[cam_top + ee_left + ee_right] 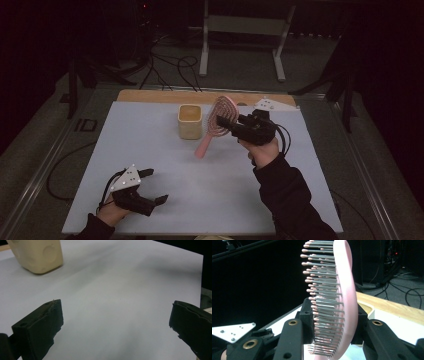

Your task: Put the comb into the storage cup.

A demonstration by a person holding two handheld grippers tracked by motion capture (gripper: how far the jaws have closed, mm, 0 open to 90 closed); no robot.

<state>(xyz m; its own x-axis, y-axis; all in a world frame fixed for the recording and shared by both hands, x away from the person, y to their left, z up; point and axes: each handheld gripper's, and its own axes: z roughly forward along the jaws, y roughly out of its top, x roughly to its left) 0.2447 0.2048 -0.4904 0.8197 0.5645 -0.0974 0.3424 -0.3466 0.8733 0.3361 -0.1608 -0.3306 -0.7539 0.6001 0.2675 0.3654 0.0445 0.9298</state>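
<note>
Dim, dark surroundings, soft shadows, slightly blurred close-ups.

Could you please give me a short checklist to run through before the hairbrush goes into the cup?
1. Grip: the right gripper is shut on the pink hairbrush, jaws clamped across its head. Ok.
2. Brush off the table: its handle end hangs low near the white table; whether it touches it, cannot tell.
3. Cup ready: the beige cup stands upright, its mouth unobstructed. Ok.
4. Alignment: the brush is beside the cup, not above its opening. Not ok yet.
5. Other hand out of the way: the left gripper is open, holds nothing and sits near the front edge, far from the cup. Ok.
</note>
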